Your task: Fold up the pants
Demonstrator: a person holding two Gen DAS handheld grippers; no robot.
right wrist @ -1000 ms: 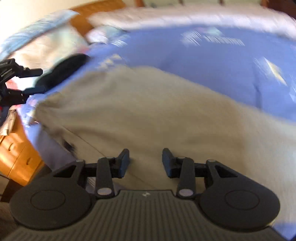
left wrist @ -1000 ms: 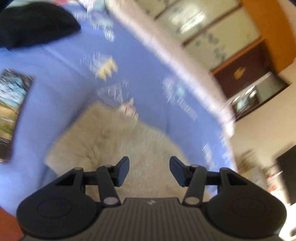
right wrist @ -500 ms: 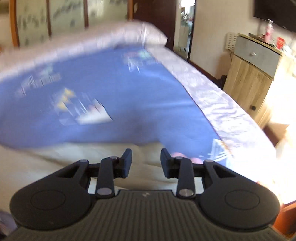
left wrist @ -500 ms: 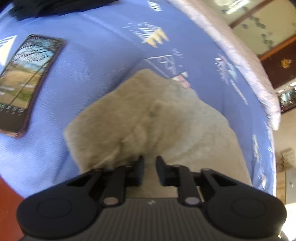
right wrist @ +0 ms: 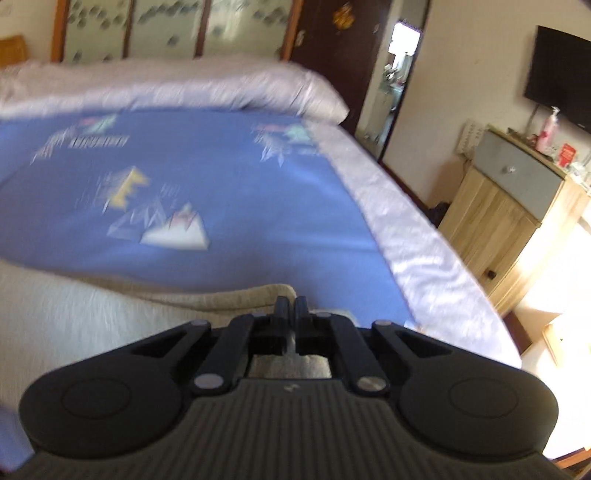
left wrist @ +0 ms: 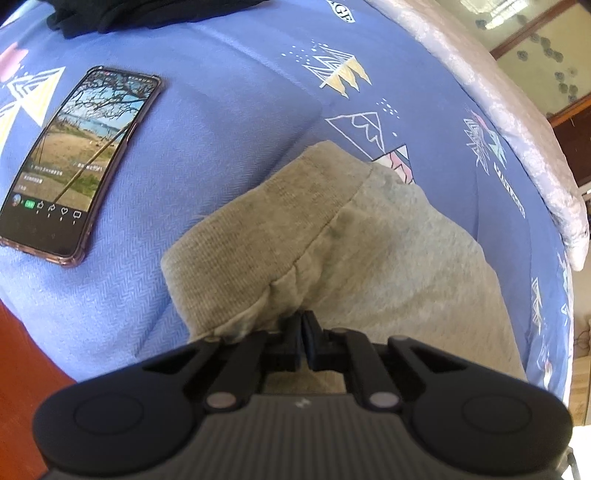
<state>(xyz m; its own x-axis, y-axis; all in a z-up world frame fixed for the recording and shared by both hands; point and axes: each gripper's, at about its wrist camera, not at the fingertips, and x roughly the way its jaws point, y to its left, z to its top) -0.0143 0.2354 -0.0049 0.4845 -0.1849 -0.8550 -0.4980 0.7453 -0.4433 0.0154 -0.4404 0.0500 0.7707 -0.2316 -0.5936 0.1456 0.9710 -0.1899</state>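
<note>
Left wrist view: left gripper (left wrist: 303, 325) pinched tight on a bunch of grey fabric at the near edge of the grey sweatpants (left wrist: 369, 251), just behind the ribbed cuff (left wrist: 258, 236). Jaws closed almost to touching, cloth puckered toward them. Pants spread on the blue patterned bedsheet (left wrist: 229, 122). Smartphone (left wrist: 77, 162) with lit screen resting on the sheet left of the cuff, near but apart. Dark garment (left wrist: 147, 11) at the far edge, well apart.

Right wrist view (blurred): right gripper (right wrist: 290, 310) with jaws just closed, a ribbed beige edge (right wrist: 258, 291) of the same pants caught between them; which end of the garment unclear. Wooden cabinet (right wrist: 509, 221) beyond the bed on the right.

Orientation, as a judgement: long axis running roughly along the near side of the bed, one gripper toward each end. Cuff opening in the left view pointing up-left toward the phone.

Risks:
- Thin pinch on the left, possibly the top layer only; layers likely to separate on lifting.
- Right hold close to the fabric edge; slip likely under tension.
- Cuff swung leftward could drag or cover the phone.
- Uneven pull between hands: skewed fold line.
</note>
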